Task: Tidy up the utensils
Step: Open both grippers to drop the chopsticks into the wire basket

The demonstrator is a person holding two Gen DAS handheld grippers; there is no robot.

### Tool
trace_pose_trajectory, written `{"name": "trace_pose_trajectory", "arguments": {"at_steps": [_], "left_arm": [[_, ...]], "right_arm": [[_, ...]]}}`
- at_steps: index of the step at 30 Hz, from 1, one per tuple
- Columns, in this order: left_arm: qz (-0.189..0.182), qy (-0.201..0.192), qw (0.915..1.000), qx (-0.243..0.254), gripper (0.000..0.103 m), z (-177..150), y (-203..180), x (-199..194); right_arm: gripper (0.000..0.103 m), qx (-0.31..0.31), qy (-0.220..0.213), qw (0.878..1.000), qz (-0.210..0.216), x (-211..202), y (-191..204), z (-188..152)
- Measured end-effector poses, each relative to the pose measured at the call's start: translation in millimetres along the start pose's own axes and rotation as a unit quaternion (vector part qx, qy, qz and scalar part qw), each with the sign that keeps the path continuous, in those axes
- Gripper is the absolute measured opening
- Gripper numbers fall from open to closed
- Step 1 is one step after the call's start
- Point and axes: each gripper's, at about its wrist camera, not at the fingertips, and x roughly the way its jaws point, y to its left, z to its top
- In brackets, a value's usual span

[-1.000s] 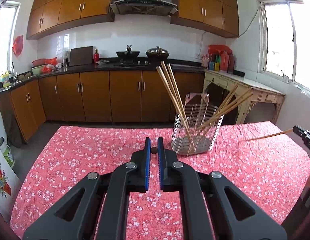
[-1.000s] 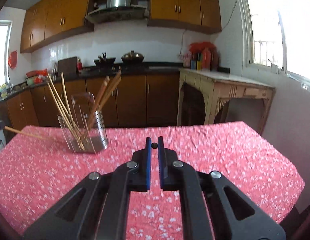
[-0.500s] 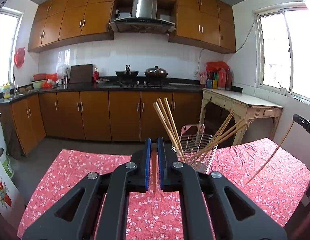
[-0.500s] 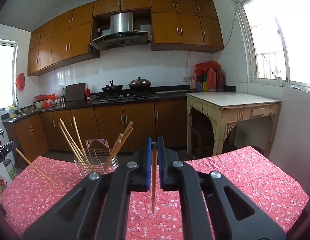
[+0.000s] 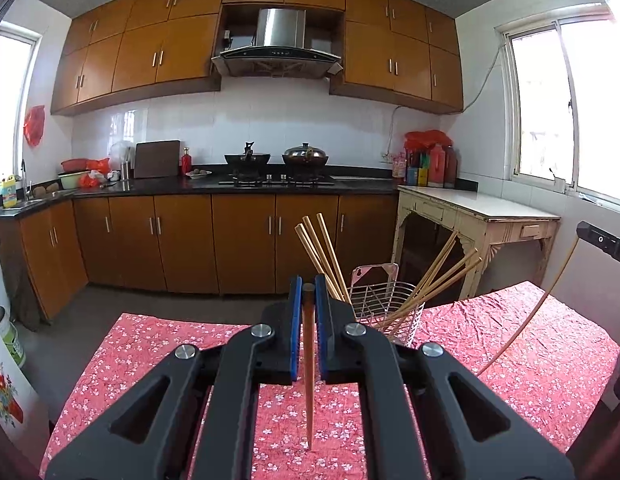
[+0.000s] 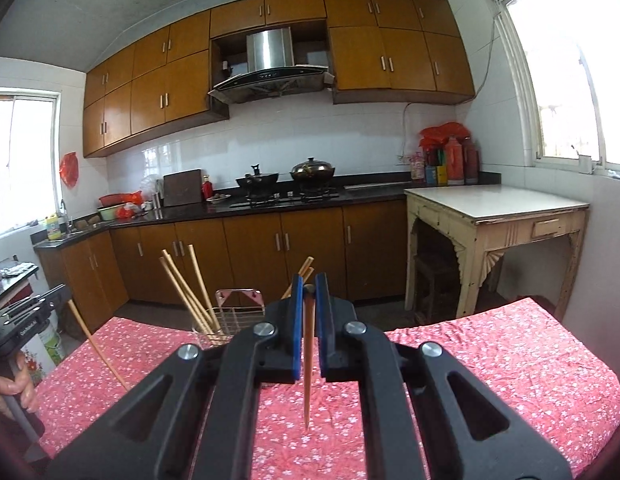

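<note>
Left gripper (image 5: 308, 312): black moulded plastic arms with silver screw heads and blue ribbed pads, which I see clamped on one brown wooden chopstick (image 5: 308, 364), round-headed, tapering to a point that hangs above the tablecloth (image 5: 157, 360). Right gripper (image 6: 308, 312): same build, pads pinched on a second chopstick (image 6: 307, 364) of like shape, point hanging downward. From the left wrist view I note the other unit's black body at the right edge with its stick slanting down toward the cloth; from the right wrist view, a black unit at the left edge carries white lettering too small for me to read, with a person's hand (image 6: 11, 390) on its grip. Utensil holder (image 5: 384, 312): round wire basket, bright metal, with a pink tab at its back rim, standing on the table beyond the left gripper; several pale wooden chopsticks (image 5: 320, 252) lean in it, fanned left and right. Tablecloth: red fabric, small white blossom print, creased. Beyond: brown wooden cabinets, steel range hood (image 5: 279, 46), two dark pots on the hob, bottles in the right corner whose labels I cannot make out, cream side table (image 5: 482, 212) with a pale top.
</note>
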Motion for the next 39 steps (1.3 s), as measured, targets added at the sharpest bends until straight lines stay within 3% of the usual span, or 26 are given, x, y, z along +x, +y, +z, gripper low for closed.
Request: {"name": "trace_pose_trajectory", "arguments": {"at_steps": [8, 17, 24, 32, 39], "left_arm": [[-0.008, -0.007, 0.9999, -0.008, 0.007, 17.5, -0.7, 1.4], [-0.023, -0.058, 0.9976, -0.031, 0.007, 98.8, -13.1, 10.9], [-0.015, -0.100, 0.9942, -0.037, 0.007, 142.2, -36.2, 41.2], [0.001, -0.106, 0.9940, -0.028, 0.007, 132.5, -55.7, 90.7], [0.004, -0.090, 0.9952, -0.037, 0.007, 106.1, -56.2, 125.8]], "right_arm": [[0.007, 0.009, -0.008, 0.999, 0.038, -1.6, 17.5, 21.5], [0.007, 0.016, -0.042, 0.996, 0.077, 14.5, 43.6, 85.3], [0.007, 0.011, -0.054, 0.996, 0.063, 62.6, 58.6, 119.5], [0.007, 0.013, -0.014, 0.998, 0.060, 131.1, 62.7, 104.9], [0.007, 0.019, 0.022, 0.998, 0.063, 166.4, 59.5, 83.1]]}}
